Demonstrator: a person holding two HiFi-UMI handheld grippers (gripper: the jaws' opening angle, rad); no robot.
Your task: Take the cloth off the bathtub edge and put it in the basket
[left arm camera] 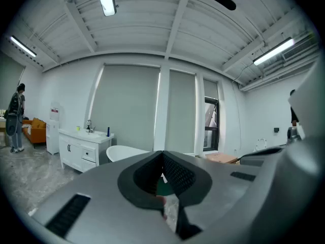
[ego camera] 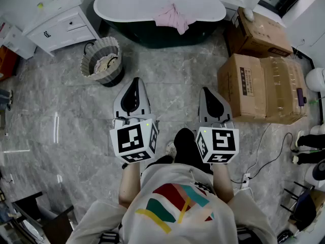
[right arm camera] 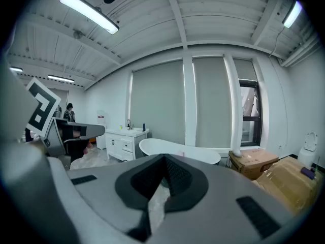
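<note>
A person [ego camera: 172, 202] stands on a grey marble floor [ego camera: 61, 121], holding the left gripper [ego camera: 136, 83] and right gripper [ego camera: 206, 92] side by side, each with its jaws closed together and empty. Ahead and to the left sits the lined wicker basket [ego camera: 109, 75]. Farther off, well apart from both grippers, the pink cloth [ego camera: 172, 17] drapes over the near edge of the white bathtub [ego camera: 127, 4].

The grey left tool [left arm camera: 162, 154] fills the near view, its jaws pressed together with nothing between them. Beyond their tips lies the white oval bathtub [left arm camera: 123, 153], and left of it a white cabinet counter [left arm camera: 80, 149] with drawers. At far left stands a person [left arm camera: 15, 118]; a brown cardboard box [left arm camera: 221, 158] sits right.
</note>
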